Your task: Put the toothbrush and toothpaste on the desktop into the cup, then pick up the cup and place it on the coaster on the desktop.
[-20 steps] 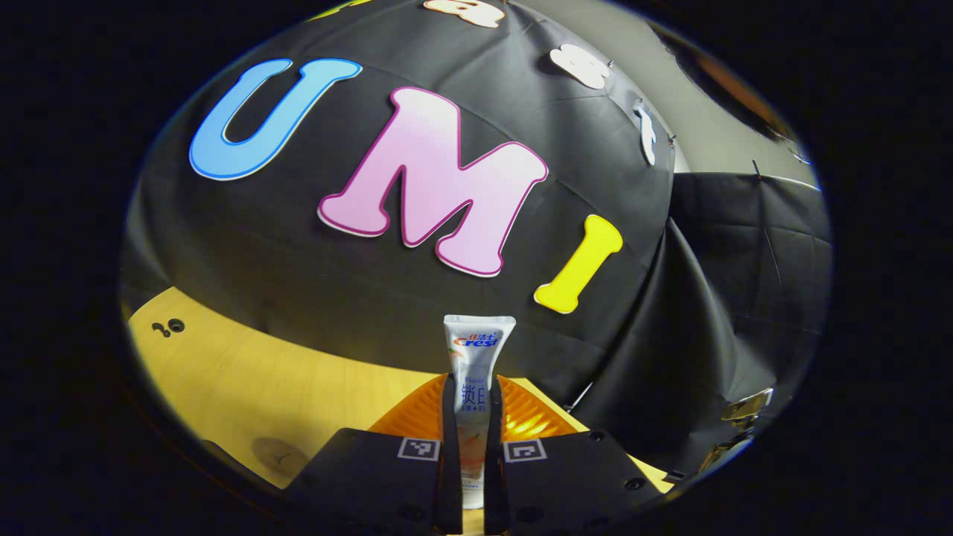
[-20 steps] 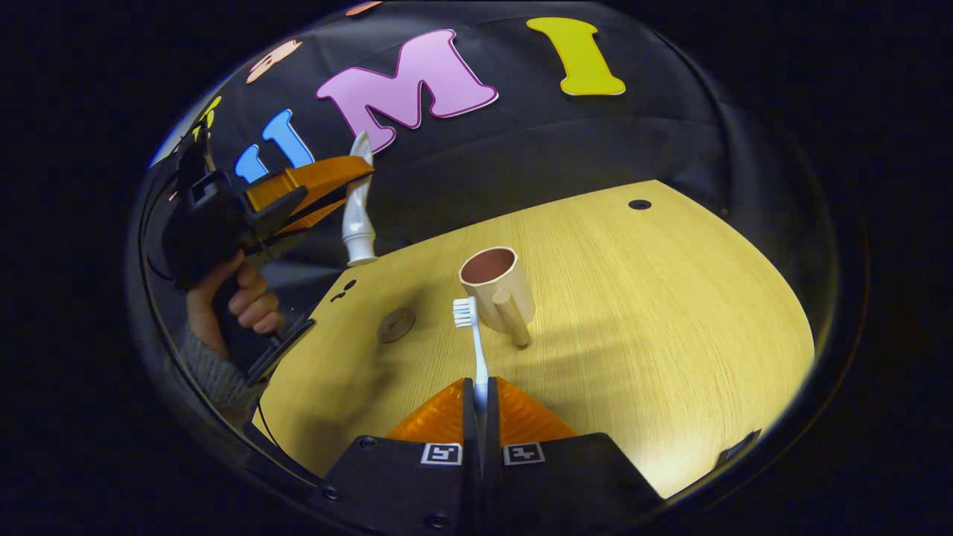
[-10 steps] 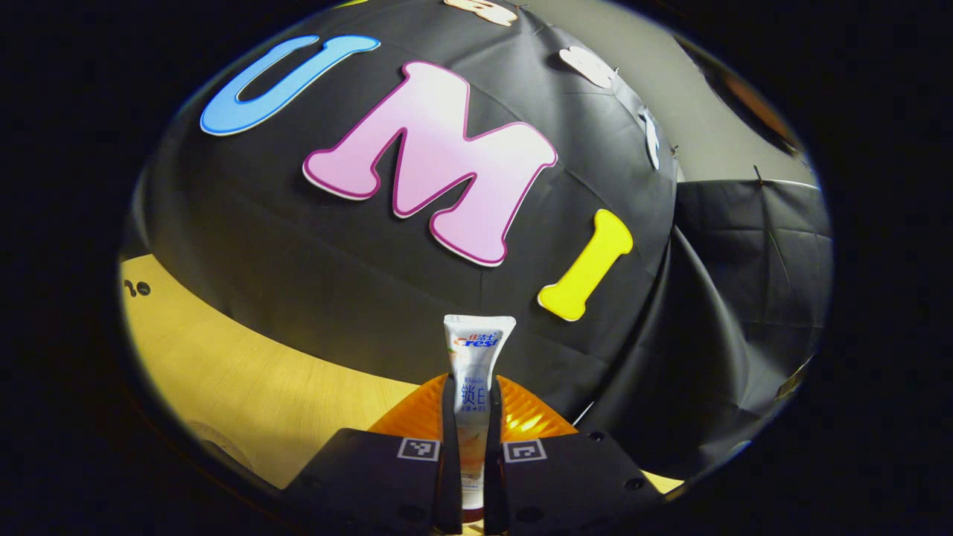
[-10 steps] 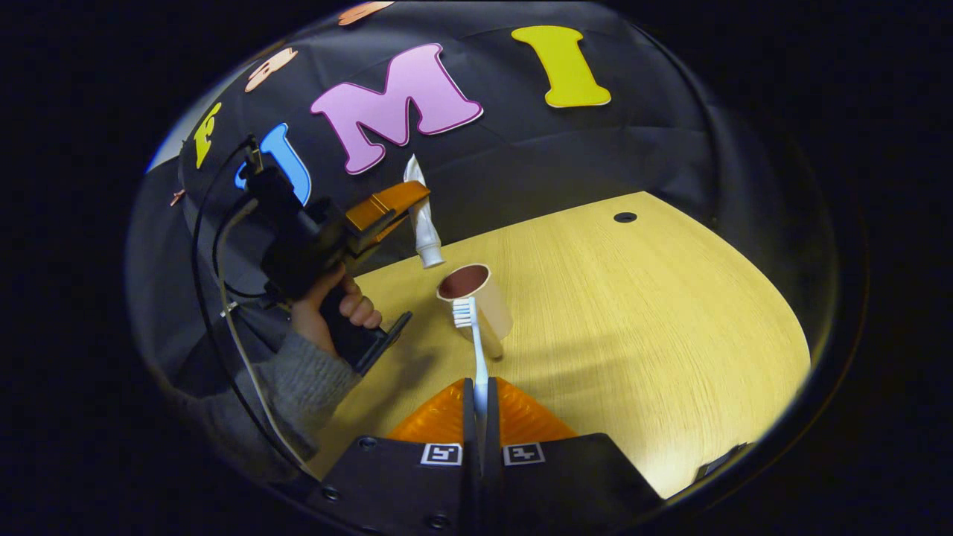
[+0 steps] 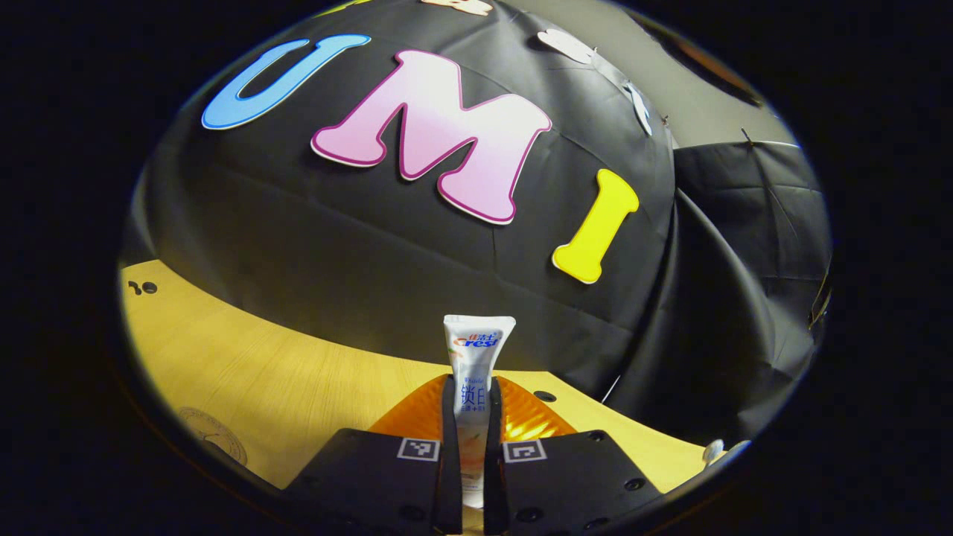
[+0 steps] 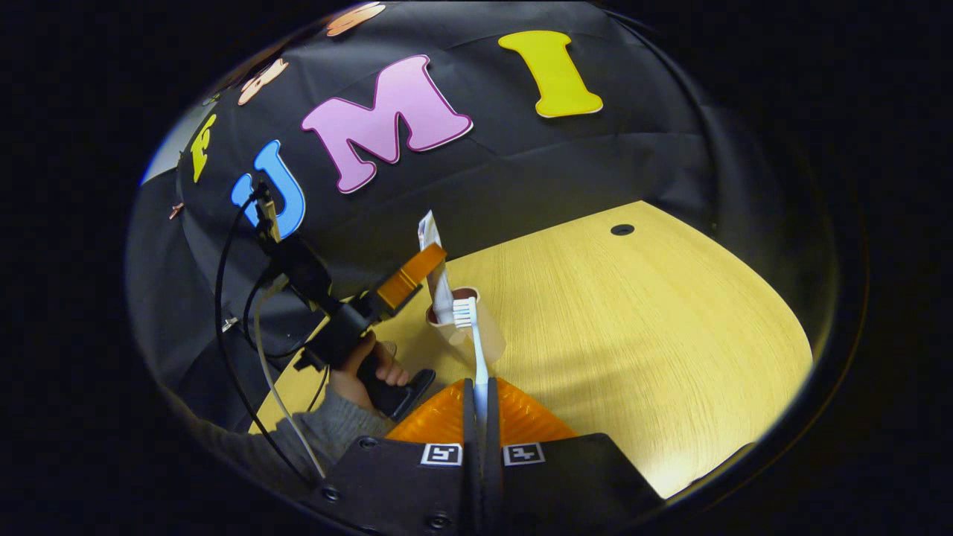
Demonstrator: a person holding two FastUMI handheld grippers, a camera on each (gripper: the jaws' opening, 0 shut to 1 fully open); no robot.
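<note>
Right gripper view: toothpaste (image 6: pixel 434 262) upright, lower end in cup (image 6: pixel 476 336).

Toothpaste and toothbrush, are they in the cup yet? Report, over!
Left gripper shut on toothpaste, poised over cup. Right gripper shut on toothbrush. Nothing blocking.

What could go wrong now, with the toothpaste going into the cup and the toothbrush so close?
The toothpaste in the left gripper may catch the rim and tip the light-looking cup. The toothbrush in the right gripper hangs right beside that opening, so the two might bump if both go in together.
</note>
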